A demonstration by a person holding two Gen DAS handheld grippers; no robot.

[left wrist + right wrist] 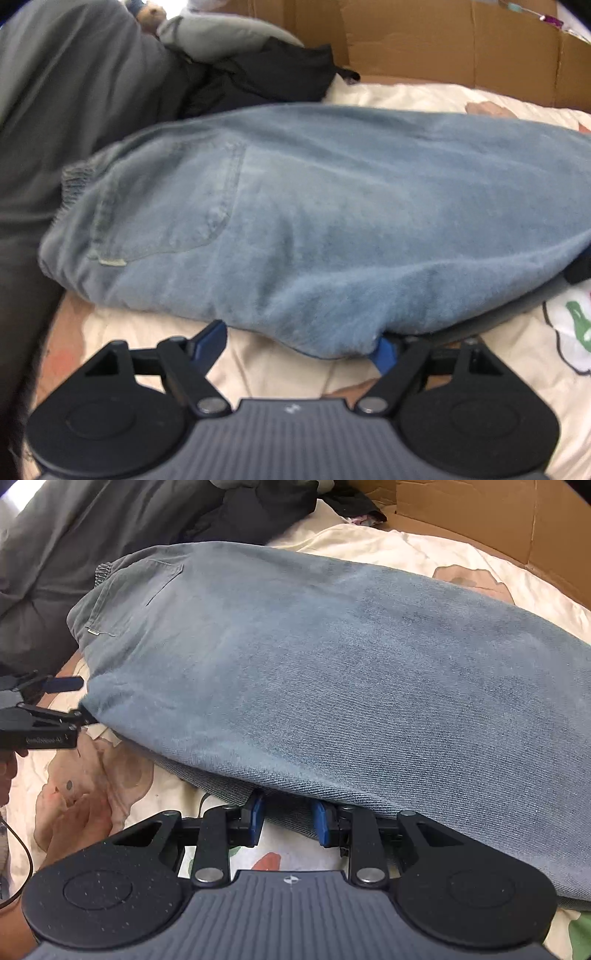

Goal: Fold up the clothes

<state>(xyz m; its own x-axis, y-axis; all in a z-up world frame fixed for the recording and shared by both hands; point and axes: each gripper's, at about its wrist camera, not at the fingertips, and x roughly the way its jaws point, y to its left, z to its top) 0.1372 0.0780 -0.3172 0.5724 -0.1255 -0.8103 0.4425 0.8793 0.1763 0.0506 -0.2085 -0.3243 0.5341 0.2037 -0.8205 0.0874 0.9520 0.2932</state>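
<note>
Light blue jeans [314, 206] lie folded lengthwise across a cream floral bedsheet [280, 369], back pocket and waistband to the left. They also fill the right wrist view [332, 672]. My left gripper [299, 343] is open at the jeans' near edge, its right blue finger [384, 356] partly under the denim. It also shows at the left of the right wrist view [74, 701]. My right gripper [288, 819] is open at the near edge of the jeans, denim lying between and over its fingers [256, 818].
Grey garments [66, 110] and a dark garment [269, 74] are piled at the back left. A cardboard box wall [461, 44] stands behind the bed. The sheet [110, 775] carries floral prints.
</note>
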